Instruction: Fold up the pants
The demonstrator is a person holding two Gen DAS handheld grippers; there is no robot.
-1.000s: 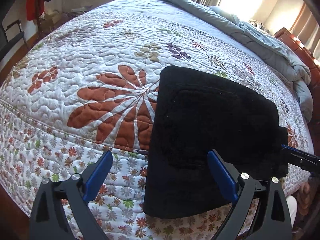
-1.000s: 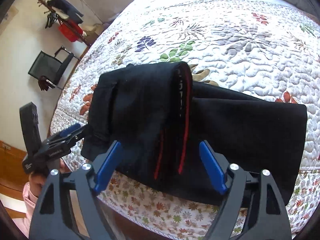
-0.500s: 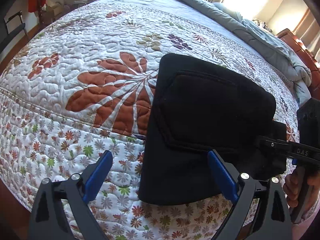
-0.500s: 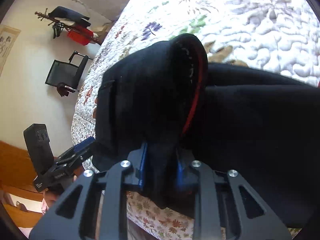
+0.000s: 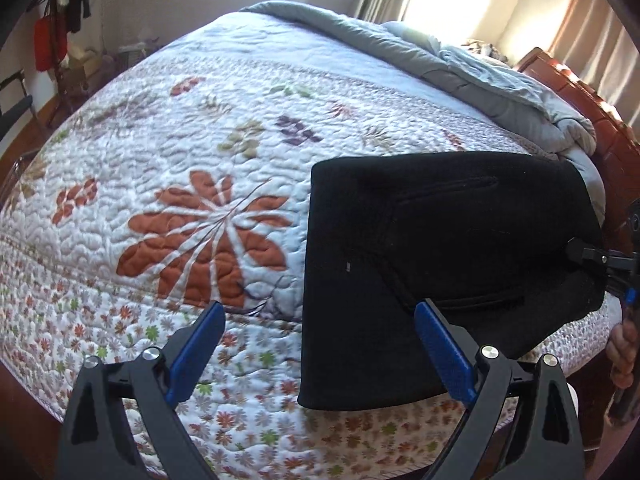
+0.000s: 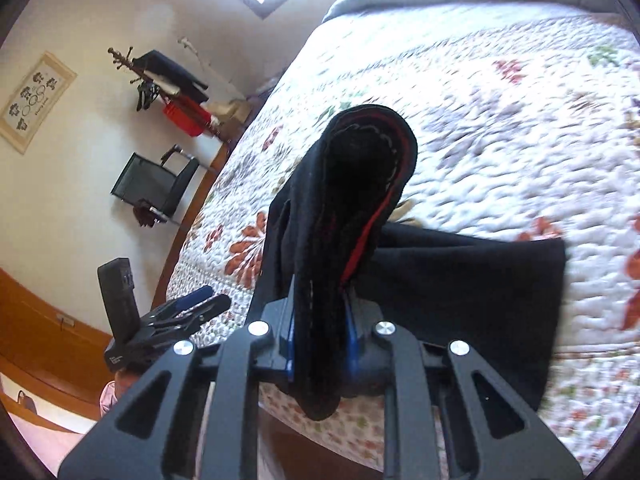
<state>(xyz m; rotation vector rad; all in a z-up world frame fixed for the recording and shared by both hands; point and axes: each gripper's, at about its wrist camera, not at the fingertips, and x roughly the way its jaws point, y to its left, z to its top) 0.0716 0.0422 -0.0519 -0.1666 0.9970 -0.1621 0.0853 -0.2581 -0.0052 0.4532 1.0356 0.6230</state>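
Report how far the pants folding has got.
Done: the black pants lie in a compact fold on the quilt. In hand: the right tongs clamp the red-trimmed waistband, raised off the bed. Left: lay it over; the left tongs are open, empty.

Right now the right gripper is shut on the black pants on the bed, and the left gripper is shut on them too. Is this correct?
Not fully. The right gripper is shut on the black pants, but the left gripper is open and holds nothing; the left wrist view shows it. The pants lie on the bed.
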